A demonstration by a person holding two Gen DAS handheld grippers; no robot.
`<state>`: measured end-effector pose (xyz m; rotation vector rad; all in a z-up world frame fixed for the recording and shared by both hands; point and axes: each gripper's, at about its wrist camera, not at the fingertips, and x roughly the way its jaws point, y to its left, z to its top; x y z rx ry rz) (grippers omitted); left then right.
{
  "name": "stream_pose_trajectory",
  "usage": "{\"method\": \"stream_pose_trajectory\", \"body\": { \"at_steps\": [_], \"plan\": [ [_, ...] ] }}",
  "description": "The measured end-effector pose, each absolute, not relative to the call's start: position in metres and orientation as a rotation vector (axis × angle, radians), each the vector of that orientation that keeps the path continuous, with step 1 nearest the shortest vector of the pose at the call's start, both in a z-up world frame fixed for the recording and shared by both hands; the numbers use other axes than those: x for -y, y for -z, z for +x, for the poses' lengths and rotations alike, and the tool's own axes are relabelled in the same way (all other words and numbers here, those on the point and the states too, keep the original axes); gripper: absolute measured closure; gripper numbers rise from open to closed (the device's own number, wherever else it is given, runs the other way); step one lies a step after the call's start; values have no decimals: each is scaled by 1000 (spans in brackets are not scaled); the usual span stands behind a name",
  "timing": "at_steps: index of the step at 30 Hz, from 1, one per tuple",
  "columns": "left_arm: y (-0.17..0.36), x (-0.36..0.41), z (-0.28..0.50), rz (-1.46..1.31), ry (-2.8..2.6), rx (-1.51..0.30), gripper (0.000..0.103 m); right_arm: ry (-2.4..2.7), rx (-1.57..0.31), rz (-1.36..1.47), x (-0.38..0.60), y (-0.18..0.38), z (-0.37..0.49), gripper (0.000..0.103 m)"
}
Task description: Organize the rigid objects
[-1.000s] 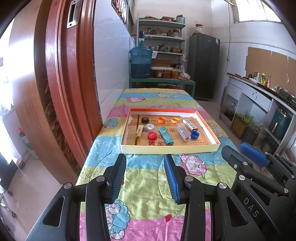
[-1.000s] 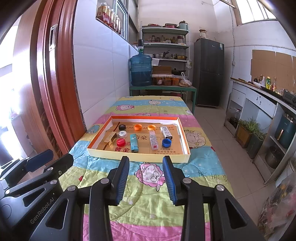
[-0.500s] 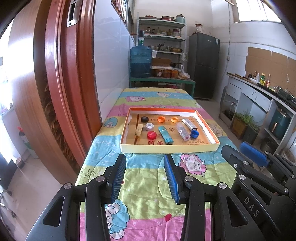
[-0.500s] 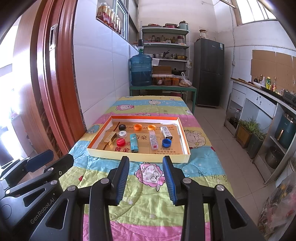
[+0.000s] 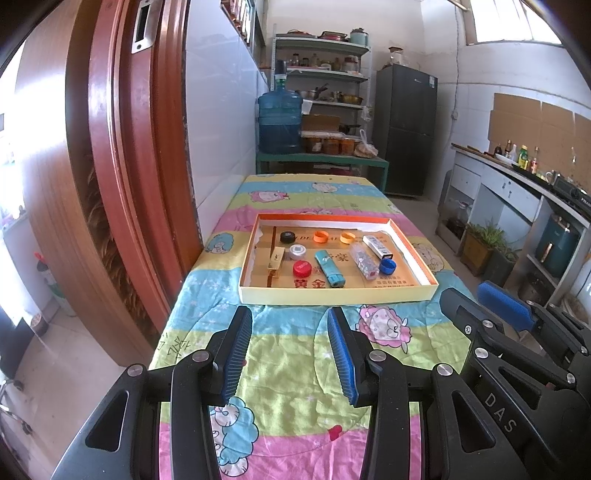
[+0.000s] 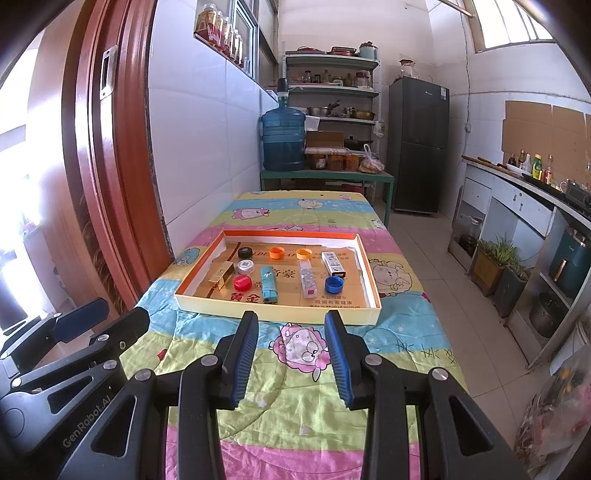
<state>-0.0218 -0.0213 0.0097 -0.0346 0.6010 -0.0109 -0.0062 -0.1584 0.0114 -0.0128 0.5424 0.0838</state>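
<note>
Both grippers, left (image 5: pixel 290 321) and right (image 6: pixel 291 324), hover over the quilt (image 5: pixel 295 369) with jaws apart and empty. The caps (image 5: pixel 302 268) and small boxes (image 5: pixel 377 246) lie in the tray (image 5: pixel 338 294) ahead.

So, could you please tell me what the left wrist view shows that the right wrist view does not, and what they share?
Only the left wrist view shows the right tool from the side, at its right edge. Only the right wrist view shows the left tool at its left edge, and the jars on the high window ledge. Both show the shallow box holding bottle caps and small items, the cartoon-print cloth, the water jug and the fridge.
</note>
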Motion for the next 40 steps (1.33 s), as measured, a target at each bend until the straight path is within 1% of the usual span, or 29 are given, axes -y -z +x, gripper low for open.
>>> {"method": "stream_pose_trajectory", "body": {
  "at_steps": [25, 40],
  "plan": [
    [-10, 25, -24, -35, 23, -604, 59, -90, -552, -17, 155, -7, -5, 66],
    [-17, 16, -27, -56, -4, -561, 59, -88, -556, -10, 157, -5, -3, 66]
  ]
}}
